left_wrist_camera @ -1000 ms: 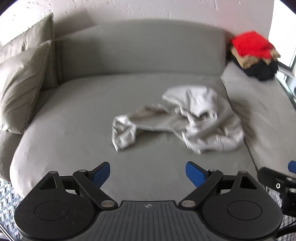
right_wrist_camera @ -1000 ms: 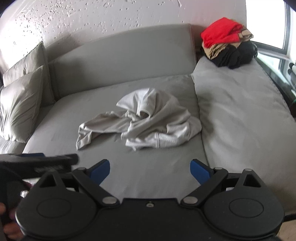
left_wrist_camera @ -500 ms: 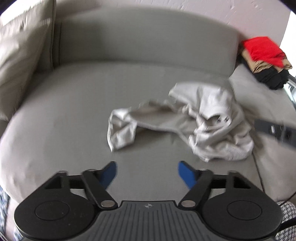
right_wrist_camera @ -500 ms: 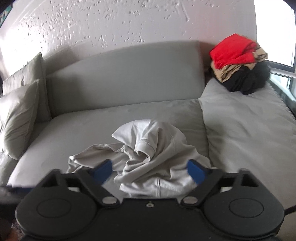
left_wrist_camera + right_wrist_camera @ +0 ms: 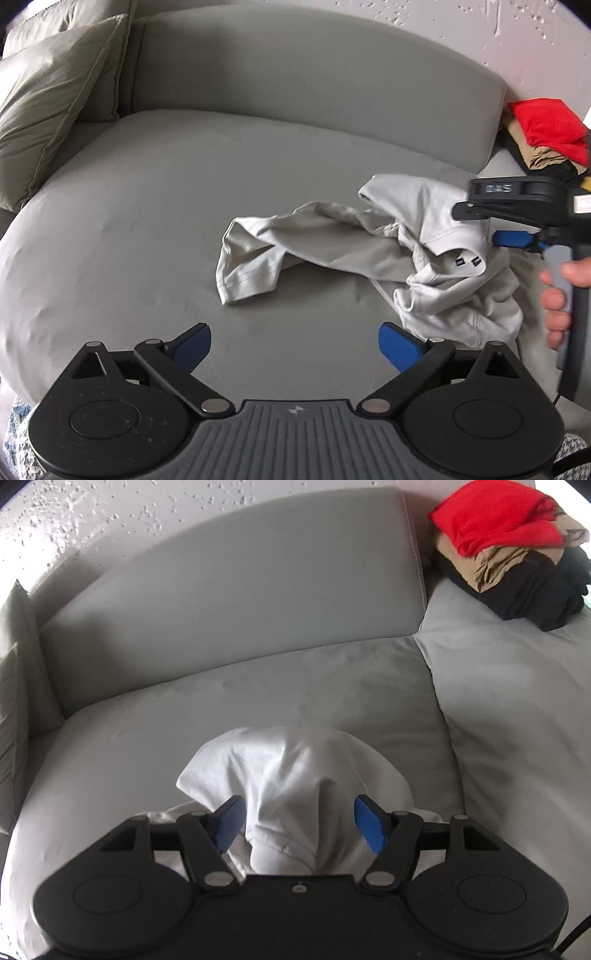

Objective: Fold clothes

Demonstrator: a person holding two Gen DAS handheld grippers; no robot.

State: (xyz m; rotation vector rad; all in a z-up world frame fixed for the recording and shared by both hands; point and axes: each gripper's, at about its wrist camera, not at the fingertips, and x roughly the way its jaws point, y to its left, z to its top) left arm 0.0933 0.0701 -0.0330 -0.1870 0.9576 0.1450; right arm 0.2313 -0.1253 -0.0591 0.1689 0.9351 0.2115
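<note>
One grey sofa (image 5: 155,206) under crumpled shirt (image 5: 369,251).

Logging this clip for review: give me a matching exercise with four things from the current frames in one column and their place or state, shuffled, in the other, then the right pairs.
Things:
1. pale grey shirt
2. red garment
3. left hand-held gripper
4. right hand-held gripper

Place or state:
A. open, nothing between its fingers, above bare sofa seat
B. on top of the clothes stack at the far right
C. crumpled on the sofa seat
D. open, with a raised fold of cloth between its fingers

Pairs: 1-C, 2-B, 3-A, 4-D
</note>
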